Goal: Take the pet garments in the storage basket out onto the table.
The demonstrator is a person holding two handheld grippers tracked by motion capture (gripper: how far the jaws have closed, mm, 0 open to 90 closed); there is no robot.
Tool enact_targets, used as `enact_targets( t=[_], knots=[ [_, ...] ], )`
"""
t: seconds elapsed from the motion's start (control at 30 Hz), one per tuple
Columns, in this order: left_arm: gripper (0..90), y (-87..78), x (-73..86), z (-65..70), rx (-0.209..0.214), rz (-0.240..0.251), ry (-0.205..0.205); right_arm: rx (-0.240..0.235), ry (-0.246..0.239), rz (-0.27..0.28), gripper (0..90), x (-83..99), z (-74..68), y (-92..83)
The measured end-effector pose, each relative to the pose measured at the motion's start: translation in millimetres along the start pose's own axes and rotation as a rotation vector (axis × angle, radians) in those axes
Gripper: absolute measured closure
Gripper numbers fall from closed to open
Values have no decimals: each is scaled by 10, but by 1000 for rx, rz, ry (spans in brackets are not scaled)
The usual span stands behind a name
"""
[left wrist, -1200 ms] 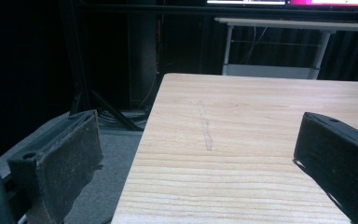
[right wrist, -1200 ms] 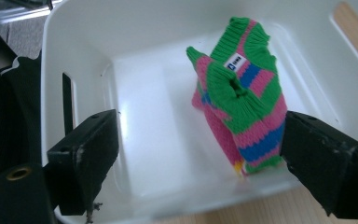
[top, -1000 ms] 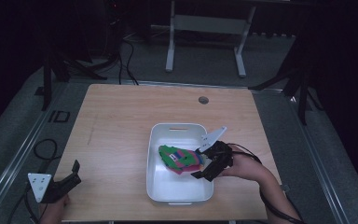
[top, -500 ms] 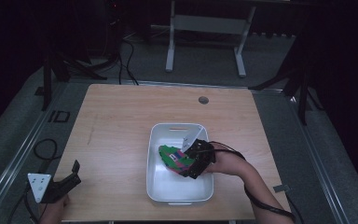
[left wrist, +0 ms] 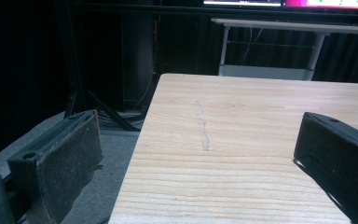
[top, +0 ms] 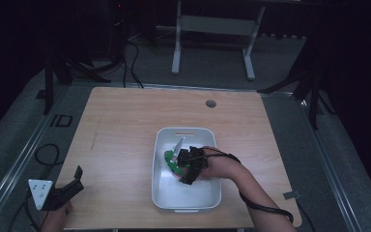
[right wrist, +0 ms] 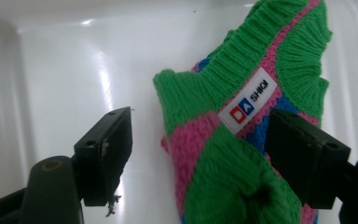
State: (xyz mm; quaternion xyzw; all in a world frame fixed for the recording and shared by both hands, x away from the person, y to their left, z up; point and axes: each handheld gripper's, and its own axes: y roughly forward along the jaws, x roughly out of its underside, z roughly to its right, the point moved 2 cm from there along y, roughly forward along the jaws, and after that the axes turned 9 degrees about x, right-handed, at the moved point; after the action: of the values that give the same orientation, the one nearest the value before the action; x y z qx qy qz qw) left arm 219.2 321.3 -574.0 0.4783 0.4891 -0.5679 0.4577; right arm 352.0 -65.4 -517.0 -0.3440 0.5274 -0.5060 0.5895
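Note:
A knitted piece (right wrist: 223, 140) in green, pink and blue, with a white label, lies in a white tub (top: 164, 193) on the wooden table. My right gripper (top: 181, 169) reaches down into the tub over the knitted piece (top: 172, 162). In the right gripper view its jaws (right wrist: 200, 130) straddle the knit and have just been closing. The right pad sits against the fabric, while a gap of white tub floor (right wrist: 51, 70) separates the left pad from it. My left gripper (top: 75, 181) rests open at the table's front left corner, nothing between its jaws (left wrist: 200, 140).
The table (top: 125, 125) has a small round hole (top: 211, 103) near its far edge. A white metal stand (top: 212, 24) and cables lie on the dark floor behind. The table's left edge (left wrist: 140, 140) runs under my left gripper.
My right gripper has moved left and down into the tub, onto the knitted piece, and its jaws have narrowed. The left gripper has stayed where it was.

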Motion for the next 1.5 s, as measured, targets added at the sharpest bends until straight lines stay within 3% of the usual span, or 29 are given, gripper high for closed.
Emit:
enact_targets(
  t=[0.13,0.17,0.33,0.6,0.73,0.77,1.0,1.03,1.1,1.2,1.5],
  knots=[
    [14,-2,1,0,1,1,1,14,-16,-45,271,-32,-15,87],
    [14,-1,0,-1,2,1,0,37,-32,-84,338,-42,-27,134],
    [14,-1,0,-1,2,0,0,81,-61,-105,448,-56,-40,163],
    [14,-1,0,-1,-2,1,-3,171,-79,-108,727,-65,-82,154],
    [14,-1,0,-2,-1,1,-3,156,-30,-73,749,-35,-27,86],
    [14,0,0,-4,-2,0,-4,160,-10,-38,753,-15,1,1],
    [14,1,0,-1,-2,1,-3,176,3,42,755,-14,41,-276],
    [13,-1,0,-1,-3,1,-3,186,20,84,755,-23,49,-406],
    [14,0,0,-1,-3,0,-2,186,20,100,755,-26,56,-451],
    [14,0,0,0,-4,0,-1,207,43,188,757,-37,88,-713],
    [14,1,0,2,-6,3,1,262,47,296,756,-33,126,-1229]
  ],
)
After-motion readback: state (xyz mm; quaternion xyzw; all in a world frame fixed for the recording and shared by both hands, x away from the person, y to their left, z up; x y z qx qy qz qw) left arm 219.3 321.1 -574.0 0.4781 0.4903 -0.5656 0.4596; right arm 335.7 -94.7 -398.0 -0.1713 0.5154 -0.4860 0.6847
